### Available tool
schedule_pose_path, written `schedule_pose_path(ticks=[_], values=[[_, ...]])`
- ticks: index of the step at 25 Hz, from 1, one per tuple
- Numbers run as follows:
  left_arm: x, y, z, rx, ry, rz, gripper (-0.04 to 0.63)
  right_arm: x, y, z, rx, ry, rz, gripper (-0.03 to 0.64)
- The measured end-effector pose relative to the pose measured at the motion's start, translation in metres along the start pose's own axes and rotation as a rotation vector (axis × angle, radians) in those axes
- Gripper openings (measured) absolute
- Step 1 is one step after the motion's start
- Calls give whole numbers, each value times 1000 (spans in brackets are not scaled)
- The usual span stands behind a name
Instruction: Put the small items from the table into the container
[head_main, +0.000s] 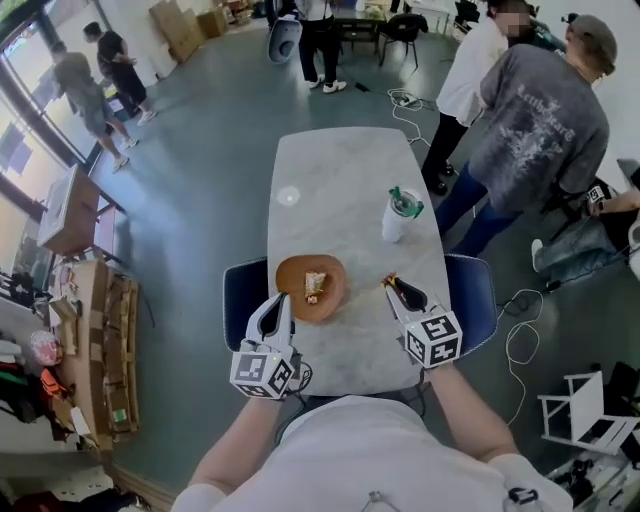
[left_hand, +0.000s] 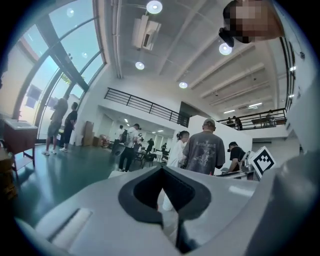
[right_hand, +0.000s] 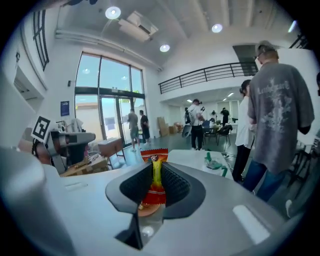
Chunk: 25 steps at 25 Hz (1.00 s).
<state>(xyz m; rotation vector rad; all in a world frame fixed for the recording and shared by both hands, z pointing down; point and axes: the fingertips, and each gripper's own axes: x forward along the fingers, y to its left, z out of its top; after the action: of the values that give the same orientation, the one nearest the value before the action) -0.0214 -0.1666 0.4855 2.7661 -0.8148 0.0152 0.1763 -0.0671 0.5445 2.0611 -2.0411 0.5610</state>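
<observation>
Head view: white marble tabletop (head_main: 330, 190). A round brown container (head_main: 291, 274) sits near its close edge, with a small pale wrapped item (head_main: 315, 287) lying inside. Left gripper (head_main: 283, 302) is just left of the container, tips at its rim; can't tell if they touch. Right gripper (head_main: 398, 291) is to the right of the container, apart from it, with a red and yellow snack packet (head_main: 386, 280) sticking out at its tips. A white cup with a green lid (head_main: 401, 214) stands upright farther back on the right side of the tabletop. Blue chairs (head_main: 241, 292) are tucked in on both sides. Several people (head_main: 540, 130) stand around the far right end.

Left gripper view: jaws closed tip to tip, nothing between them, pointing level across the room. People are standing in the background.

Right gripper view: jaws narrow, clamped on the snack packet, which stands upright between the pads with its top edge poking above them. The brown container shows low in the gap beneath the packet. The cup is on the tabletop beyond, to the right.
</observation>
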Motion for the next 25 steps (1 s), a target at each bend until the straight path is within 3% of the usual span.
schedule_pose_path(ticks=[4,10,18,25], values=[[21,-31,7,24,0,-91,3,-44,-21,22,42,-83,-76,87],[32,-62,-5,19,32,-158,3,-74,-35,10,80,-85,-128,87],[33,-77,-10,14,43,-170,3,-92,-41,8,80,-91,-141,87],[26,-72,-9,29,39,-135,3,-87,-37,13,65,-83,-111,86]])
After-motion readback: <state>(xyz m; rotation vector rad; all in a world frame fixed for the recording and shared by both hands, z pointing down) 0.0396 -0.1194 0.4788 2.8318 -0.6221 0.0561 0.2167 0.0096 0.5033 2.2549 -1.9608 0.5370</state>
